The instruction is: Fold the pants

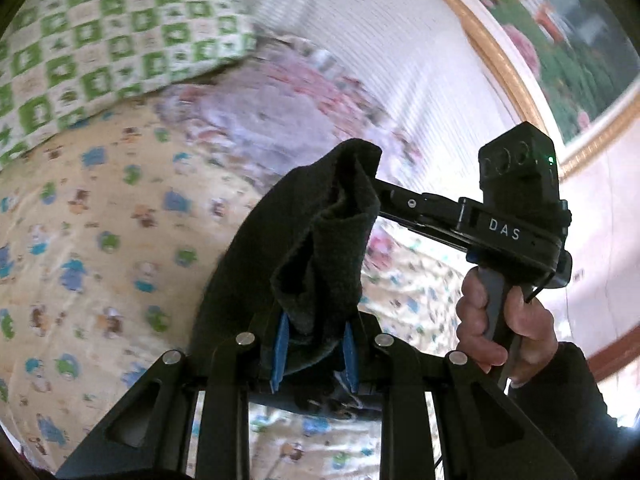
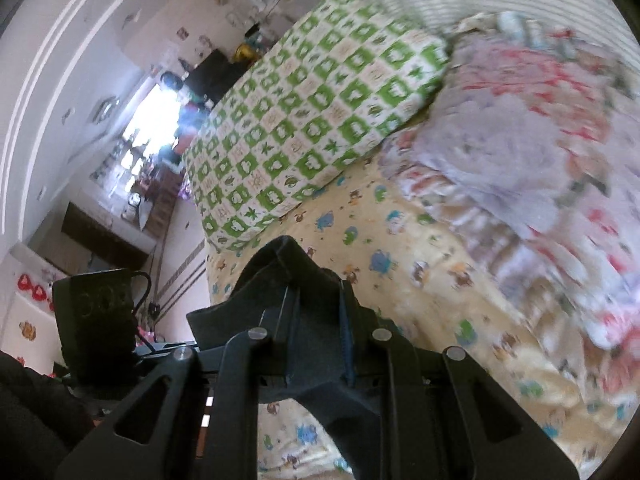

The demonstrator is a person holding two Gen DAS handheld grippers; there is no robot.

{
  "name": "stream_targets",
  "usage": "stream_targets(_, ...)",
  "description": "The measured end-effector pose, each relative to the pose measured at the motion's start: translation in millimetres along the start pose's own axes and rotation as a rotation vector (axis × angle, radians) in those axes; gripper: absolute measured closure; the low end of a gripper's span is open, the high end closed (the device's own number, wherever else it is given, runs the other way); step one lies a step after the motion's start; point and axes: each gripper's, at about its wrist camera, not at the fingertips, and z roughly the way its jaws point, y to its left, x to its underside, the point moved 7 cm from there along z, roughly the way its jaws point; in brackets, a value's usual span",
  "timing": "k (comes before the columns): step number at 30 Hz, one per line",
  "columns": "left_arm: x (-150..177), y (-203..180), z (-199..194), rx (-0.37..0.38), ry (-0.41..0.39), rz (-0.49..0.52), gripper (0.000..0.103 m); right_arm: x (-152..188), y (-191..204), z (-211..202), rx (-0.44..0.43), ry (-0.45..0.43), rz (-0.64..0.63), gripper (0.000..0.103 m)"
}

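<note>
Pants (image 1: 320, 240): dark, fleecy fabric, bunched and lifted off the bed, held by both grippers at once. Left gripper (image 1: 314, 354): blue-padded fingers (image 1: 283, 344) closed onto a thick wad of the cloth, which stands up from the jaws toward 12 o'clock and folds over at its top. Right gripper (image 1: 374, 184), seen from the left wrist view, comes in from 3 o'clock; its fingertips disappear into the upper fold of the same fabric, so its grip cannot be read there. Right hand (image 1: 500, 320) wraps the gripper's handle at 4 o'clock, dark sleeve below it.

Right wrist view: right gripper (image 2: 320, 344) clamped on the pants (image 2: 292, 276); a blue pad (image 2: 347, 344) shows against the cloth on one side, and fabric fills the gap between the fingers. More dark cloth hangs out of the jaws toward 6 o'clock. The left gripper's body (image 2: 96, 320) sits at 9 o'clock, close beside.

Bed sheet (image 1: 100, 240): pale yellow with small cartoon prints, lies under and beyond the pants. Green-and-white checked pillow (image 2: 312, 120) at 12 o'clock in the right view, 10 o'clock in the left. Rumpled pink-and-lilac quilt (image 2: 520, 128) at 2 o'clock, touching the pillow's corner. Gold-framed floral picture (image 1: 560, 40) on the wall at 2 o'clock in the left view. Both views motion-blurred toward their edges.
</note>
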Motion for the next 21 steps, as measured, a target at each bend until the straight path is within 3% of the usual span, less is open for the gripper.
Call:
stream_targets(9,39,-64,33,0.07,0.086,0.105,0.08,58,-38,-72,0.027,-0.119,0.136,0.084)
stream_targets(21,83,-121,69,0.097,0.183,0.274,0.08,119,-77,-130,0.03,-0.268,0.29,0.084)
